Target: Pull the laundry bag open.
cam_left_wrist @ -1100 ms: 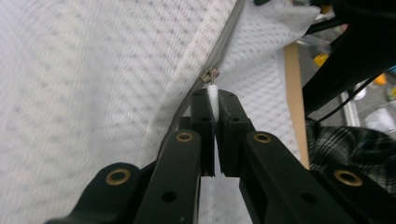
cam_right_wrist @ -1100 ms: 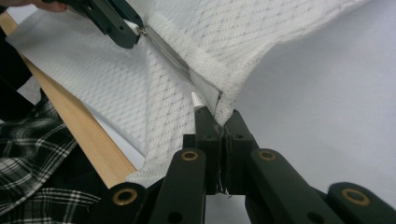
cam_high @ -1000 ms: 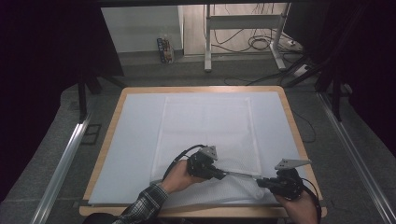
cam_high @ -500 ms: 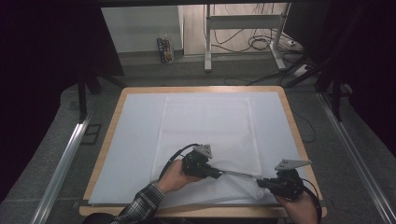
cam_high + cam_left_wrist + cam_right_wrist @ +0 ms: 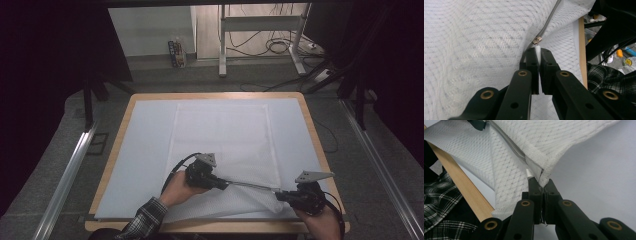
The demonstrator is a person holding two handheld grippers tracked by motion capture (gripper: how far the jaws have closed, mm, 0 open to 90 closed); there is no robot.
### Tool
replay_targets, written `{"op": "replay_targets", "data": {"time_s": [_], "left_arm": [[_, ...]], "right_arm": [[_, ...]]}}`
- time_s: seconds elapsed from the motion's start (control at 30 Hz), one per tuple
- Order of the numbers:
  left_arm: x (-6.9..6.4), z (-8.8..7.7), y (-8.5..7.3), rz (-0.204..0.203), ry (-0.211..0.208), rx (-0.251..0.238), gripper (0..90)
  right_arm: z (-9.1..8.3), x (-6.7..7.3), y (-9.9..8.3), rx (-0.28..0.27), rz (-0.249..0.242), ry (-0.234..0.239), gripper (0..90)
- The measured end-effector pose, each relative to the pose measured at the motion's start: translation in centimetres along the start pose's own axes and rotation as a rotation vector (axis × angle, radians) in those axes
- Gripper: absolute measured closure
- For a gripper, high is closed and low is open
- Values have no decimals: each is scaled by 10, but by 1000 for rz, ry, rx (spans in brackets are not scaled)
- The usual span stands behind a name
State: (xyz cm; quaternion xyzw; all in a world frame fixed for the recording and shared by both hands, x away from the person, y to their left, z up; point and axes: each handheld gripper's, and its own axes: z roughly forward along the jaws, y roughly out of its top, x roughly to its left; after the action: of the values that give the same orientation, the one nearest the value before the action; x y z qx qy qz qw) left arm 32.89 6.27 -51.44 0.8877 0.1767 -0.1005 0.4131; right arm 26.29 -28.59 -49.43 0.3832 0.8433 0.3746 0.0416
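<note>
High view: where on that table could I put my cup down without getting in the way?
Free: the white mat left of the mesh bag, between bag and wooden rim, and the strip right of the bag. Crowded: the near edge, where the left tongs and right tongs pinch the bag.

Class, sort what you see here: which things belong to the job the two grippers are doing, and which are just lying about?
In use:
- white mesh bag
- its zipper
- zipper pull
- left gripper
- right gripper

Lying about:
- cables on the floor
- metal stand
- small carton
</note>
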Motion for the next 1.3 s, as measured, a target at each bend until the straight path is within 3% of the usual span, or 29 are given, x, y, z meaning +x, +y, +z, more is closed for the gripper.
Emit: {"op": "replay_targets", "data": {"time_s": [0.3, 0.4, 0.63, 1.3], "left_arm": [[-3, -12, -7, -19, 19, -11, 872], [-7, -13, -10, -7, 44, 5, 872], [-7, -19, -17, -32, 36, -11, 872], [-7, -42, -40, -61, 78, -33, 872]], "right_arm": [[-1, 0, 0, -3, 2, 3, 862], [0, 1, 0, -1, -4, -4, 862], [0, 1, -1, 0, -5, -3, 862], [-1, -1, -1, 0, -2, -3, 862]]}}
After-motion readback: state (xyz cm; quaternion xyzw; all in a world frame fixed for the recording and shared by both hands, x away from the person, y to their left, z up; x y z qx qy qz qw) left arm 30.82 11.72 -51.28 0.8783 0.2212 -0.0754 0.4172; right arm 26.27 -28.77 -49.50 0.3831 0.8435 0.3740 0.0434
